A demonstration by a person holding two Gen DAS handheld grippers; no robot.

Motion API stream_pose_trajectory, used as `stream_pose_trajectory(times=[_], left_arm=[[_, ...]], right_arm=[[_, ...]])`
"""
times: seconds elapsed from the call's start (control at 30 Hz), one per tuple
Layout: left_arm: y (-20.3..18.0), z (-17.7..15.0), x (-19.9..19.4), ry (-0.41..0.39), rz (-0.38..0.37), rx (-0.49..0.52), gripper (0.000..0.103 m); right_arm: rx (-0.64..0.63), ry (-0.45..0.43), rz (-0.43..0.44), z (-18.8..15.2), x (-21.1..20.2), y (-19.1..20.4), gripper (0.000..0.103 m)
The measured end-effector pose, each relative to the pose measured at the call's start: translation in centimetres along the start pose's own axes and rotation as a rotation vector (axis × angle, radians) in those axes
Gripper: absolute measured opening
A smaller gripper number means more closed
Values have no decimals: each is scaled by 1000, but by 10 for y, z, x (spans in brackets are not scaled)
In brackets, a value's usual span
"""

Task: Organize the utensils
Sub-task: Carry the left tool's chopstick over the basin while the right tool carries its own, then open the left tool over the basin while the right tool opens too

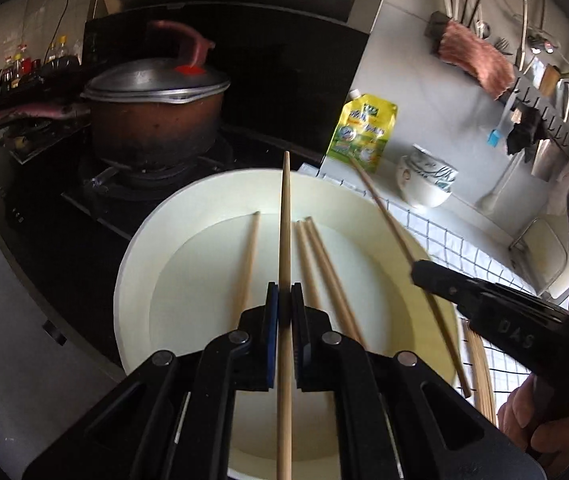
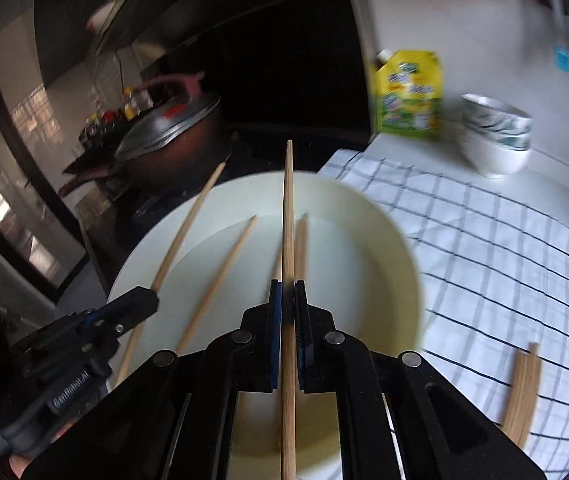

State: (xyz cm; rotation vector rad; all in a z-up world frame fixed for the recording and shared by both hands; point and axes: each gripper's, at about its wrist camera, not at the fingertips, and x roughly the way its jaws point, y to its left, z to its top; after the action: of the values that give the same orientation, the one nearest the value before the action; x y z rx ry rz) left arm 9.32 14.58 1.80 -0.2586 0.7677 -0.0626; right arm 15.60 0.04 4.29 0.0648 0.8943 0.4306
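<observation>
We are reading the left wrist view from left to right. At upper left a lidded pot (image 1: 156, 116) is sitting on the dark stove, with bottles (image 1: 24, 66) behind it. At centre we are seeing a cream basin (image 1: 144, 248) holding three loose chopsticks (image 1: 312, 264), their long axes running from the bottom toward the top of the frame.

The left gripper (image 1: 284, 300) is clenching one chopstick (image 1: 285, 216); its tip is pointing straight up the frame, over the basin's far rim. To the right, a yellow-green pouch (image 1: 364, 132) is leaning on the wall, its print too small to read, beside stacked bowls (image 1: 424, 180) on a checked cloth (image 1: 456, 240). A wall rail with a pink rag (image 1: 476, 60) is crossing the upper right.

The right gripper (image 1: 420, 272), lettered "DAS", is clamping a second chopstick (image 1: 384, 204), tilted toward upper left. A bundle of chopsticks (image 1: 480, 376) is lying on the cloth at lower right.

In the right wrist view, the left gripper's body is reading "GenRobot.AI"; much of this view is blurred.
</observation>
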Motion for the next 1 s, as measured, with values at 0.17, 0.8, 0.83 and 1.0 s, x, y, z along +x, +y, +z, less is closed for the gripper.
stream_pose_trajectory(times=[0.17,0.8,0.83,1.0], left_arm=[[9,-2,16,40,4,-4,7],[18,-11,8,21,51,-55,59],[17,-12,7,21,51,-54,59],[13,-15,1,23,42,-55,59]], right_arm=[[-5,74,-8,-4,33,9,6],[12,73,-44,-19,27,1,21],[13,71,-44,-19,25,1,21],[18,54,-42,-23,14,0,24]])
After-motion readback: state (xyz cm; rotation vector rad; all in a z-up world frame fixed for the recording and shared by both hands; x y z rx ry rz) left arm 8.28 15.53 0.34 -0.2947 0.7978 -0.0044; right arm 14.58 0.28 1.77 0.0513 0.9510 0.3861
